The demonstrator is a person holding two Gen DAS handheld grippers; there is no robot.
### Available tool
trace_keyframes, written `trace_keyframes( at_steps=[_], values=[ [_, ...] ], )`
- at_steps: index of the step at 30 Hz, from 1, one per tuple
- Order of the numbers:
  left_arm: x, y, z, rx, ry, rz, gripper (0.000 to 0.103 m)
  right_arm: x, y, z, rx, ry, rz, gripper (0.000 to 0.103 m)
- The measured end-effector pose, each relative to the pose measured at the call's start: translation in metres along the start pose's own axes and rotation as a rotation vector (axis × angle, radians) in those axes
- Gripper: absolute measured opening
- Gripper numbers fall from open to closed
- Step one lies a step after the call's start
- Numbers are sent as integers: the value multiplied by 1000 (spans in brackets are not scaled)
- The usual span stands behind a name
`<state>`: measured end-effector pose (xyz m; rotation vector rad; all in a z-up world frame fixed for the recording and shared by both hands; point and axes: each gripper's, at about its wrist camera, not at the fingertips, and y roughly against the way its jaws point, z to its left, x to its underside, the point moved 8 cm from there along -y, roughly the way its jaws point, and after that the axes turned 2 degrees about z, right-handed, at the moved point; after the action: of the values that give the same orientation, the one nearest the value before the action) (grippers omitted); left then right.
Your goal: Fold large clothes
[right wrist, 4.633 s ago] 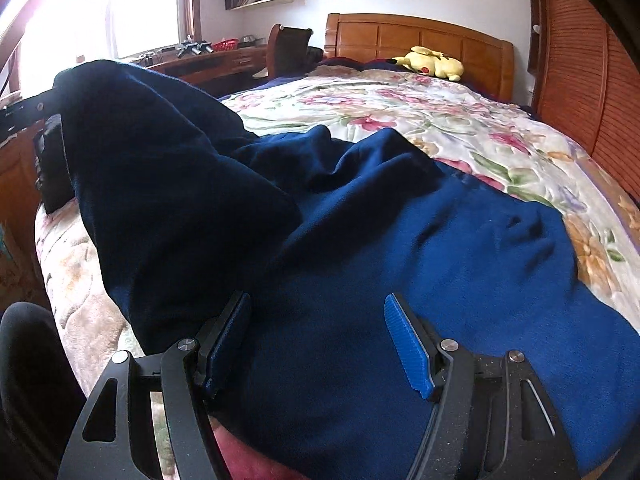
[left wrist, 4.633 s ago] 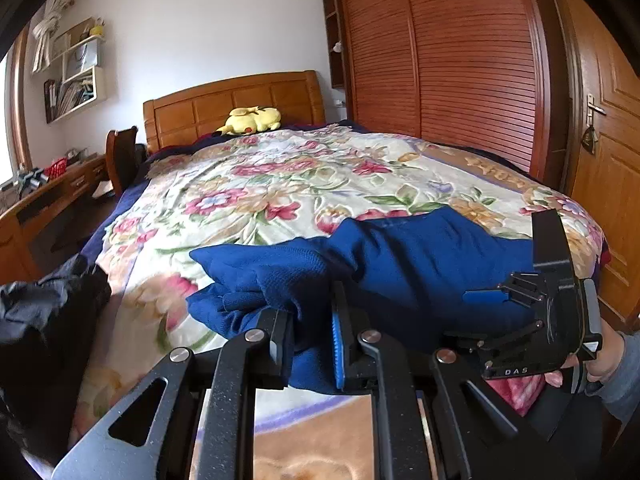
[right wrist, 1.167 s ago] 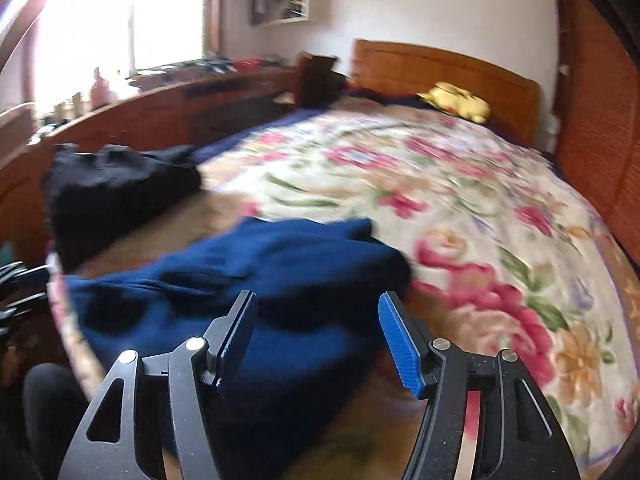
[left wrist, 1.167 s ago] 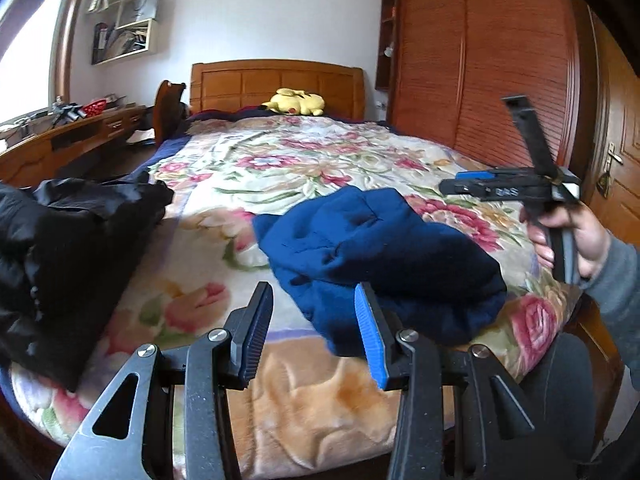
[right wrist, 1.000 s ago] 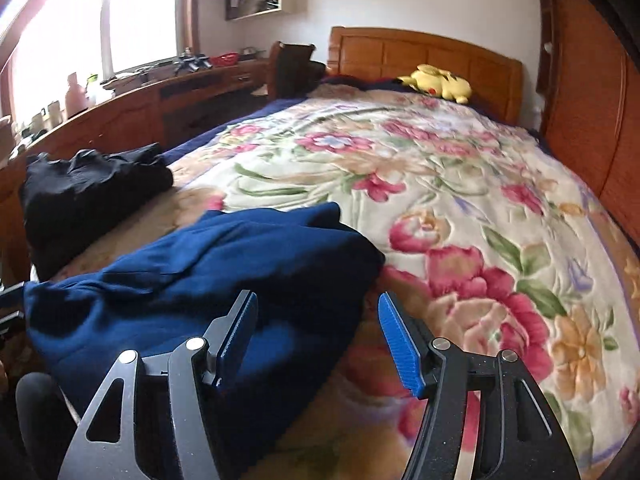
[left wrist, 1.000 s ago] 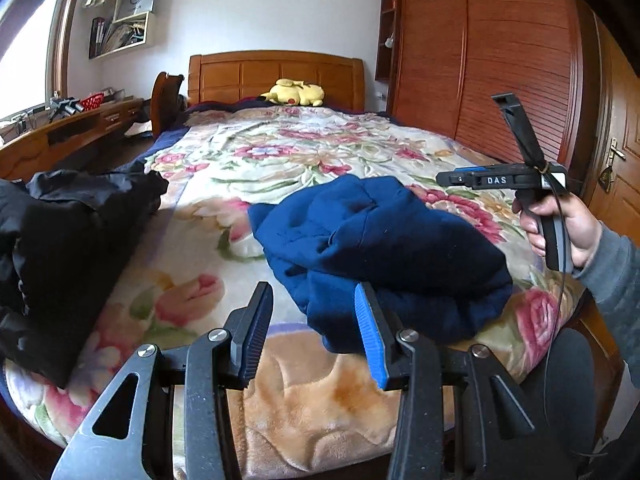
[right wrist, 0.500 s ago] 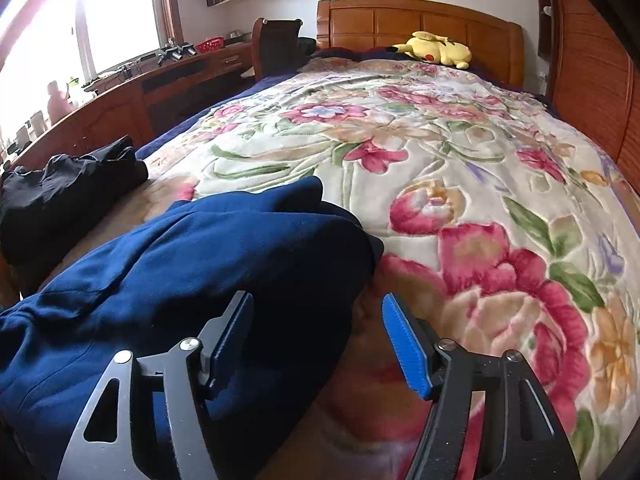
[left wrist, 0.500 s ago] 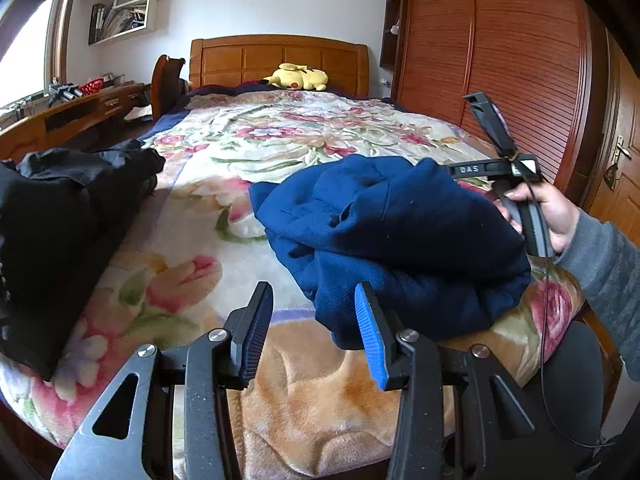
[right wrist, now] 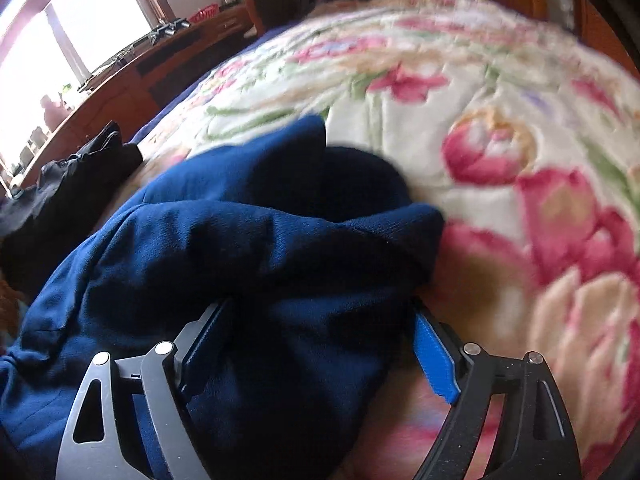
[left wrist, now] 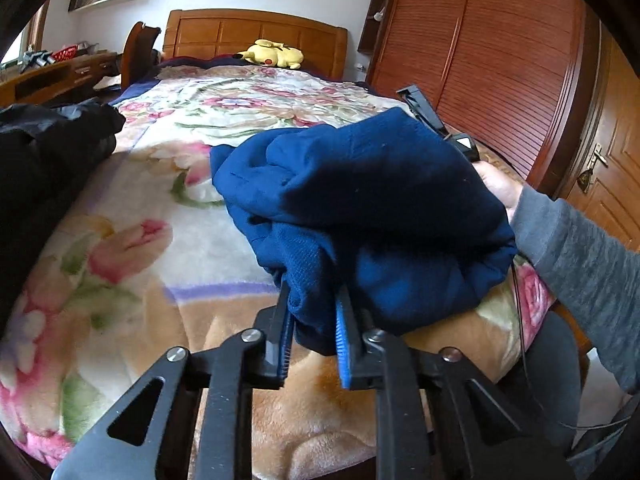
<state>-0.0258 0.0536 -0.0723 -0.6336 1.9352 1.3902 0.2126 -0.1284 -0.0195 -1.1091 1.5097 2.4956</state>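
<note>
The blue garment (left wrist: pixel 372 200) lies bunched at the near edge of the bed (left wrist: pixel 132 280), centre of the left view. The left gripper (left wrist: pixel 312 336) is closing its jaws on a thick fold at the hem — cloth is pinched between the pads. The right gripper (right wrist: pixel 320 344) is opening its jaws, which straddle the bundle's right end; the blur hides whether the pads touch it. To lift cleanly, let the right jaws take in all layers before closing — then raise both ends together.
</note>
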Motion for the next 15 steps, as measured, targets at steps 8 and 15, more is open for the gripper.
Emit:
trace_keyframes(
  at_steps=[8,15],
  values=[
    [-5,8,0,2,-7,-24,13,4,11,11,-38,46,-2,30],
    [-5,10,2,-2,-17,-25,13,4,30,18,135,118,-84,38]
  ],
)
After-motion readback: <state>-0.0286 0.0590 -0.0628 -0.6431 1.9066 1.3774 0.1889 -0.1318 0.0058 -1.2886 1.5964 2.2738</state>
